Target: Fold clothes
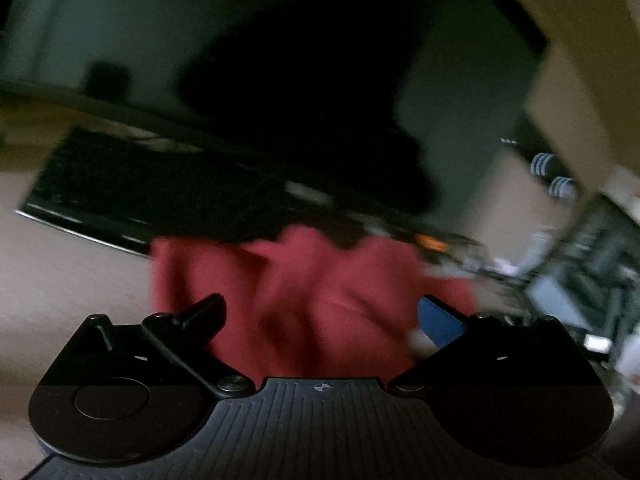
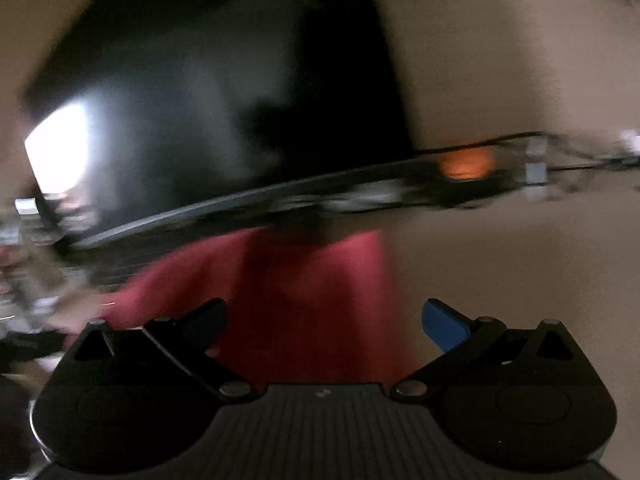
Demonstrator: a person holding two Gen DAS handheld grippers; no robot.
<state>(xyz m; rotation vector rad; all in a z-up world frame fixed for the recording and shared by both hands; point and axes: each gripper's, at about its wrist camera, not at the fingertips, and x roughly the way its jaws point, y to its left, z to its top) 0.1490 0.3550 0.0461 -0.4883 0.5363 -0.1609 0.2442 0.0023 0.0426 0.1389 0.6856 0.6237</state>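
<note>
Both my tongs, left gripper (image 1: 322,316) and right gripper (image 2: 324,320), are spread wide over the bunched red garment (image 1: 304,292) lying ahead, probably mid-fold though it's blurry, so I'd need an edge to pinch.

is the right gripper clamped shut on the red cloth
No, the right gripper stands wide open, its fingers spread apart with the red cloth lying in front of them.

One red garment (image 1: 304,304) ahead of both grippers, one large dark screen (image 2: 224,112) beyond it, two striped rolls (image 1: 552,174) far right of left gripper.
</note>
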